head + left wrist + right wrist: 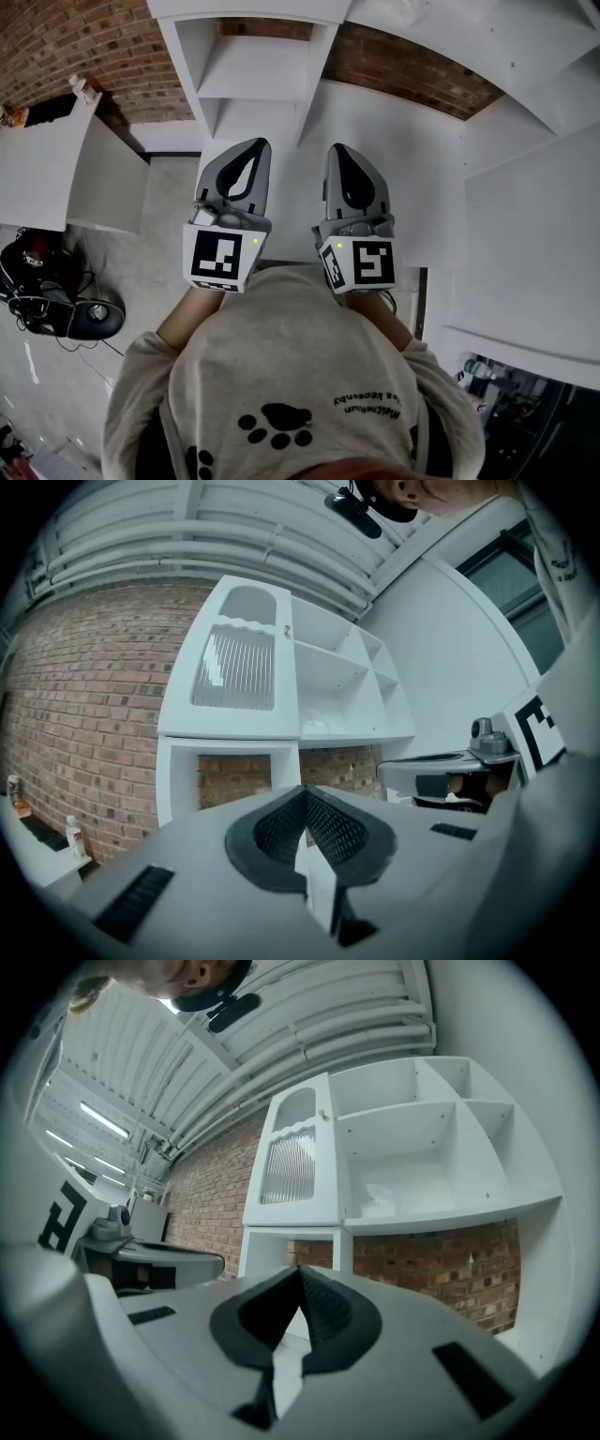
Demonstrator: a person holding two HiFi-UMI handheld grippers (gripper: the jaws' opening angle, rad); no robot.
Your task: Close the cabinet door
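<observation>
The cabinet door (292,1162) stands at 12 o'clock, its knob edge right beside the open shelves (412,1162). The left gripper (255,148) and right gripper (337,150), side by side, are apart from it. Both jaws are pressed together, holding nothing. Floor (159,253) opens at 9 o'clock.

Left claw (257,145) and right claw (337,150) side by side, held level, jaws of both together.
</observation>
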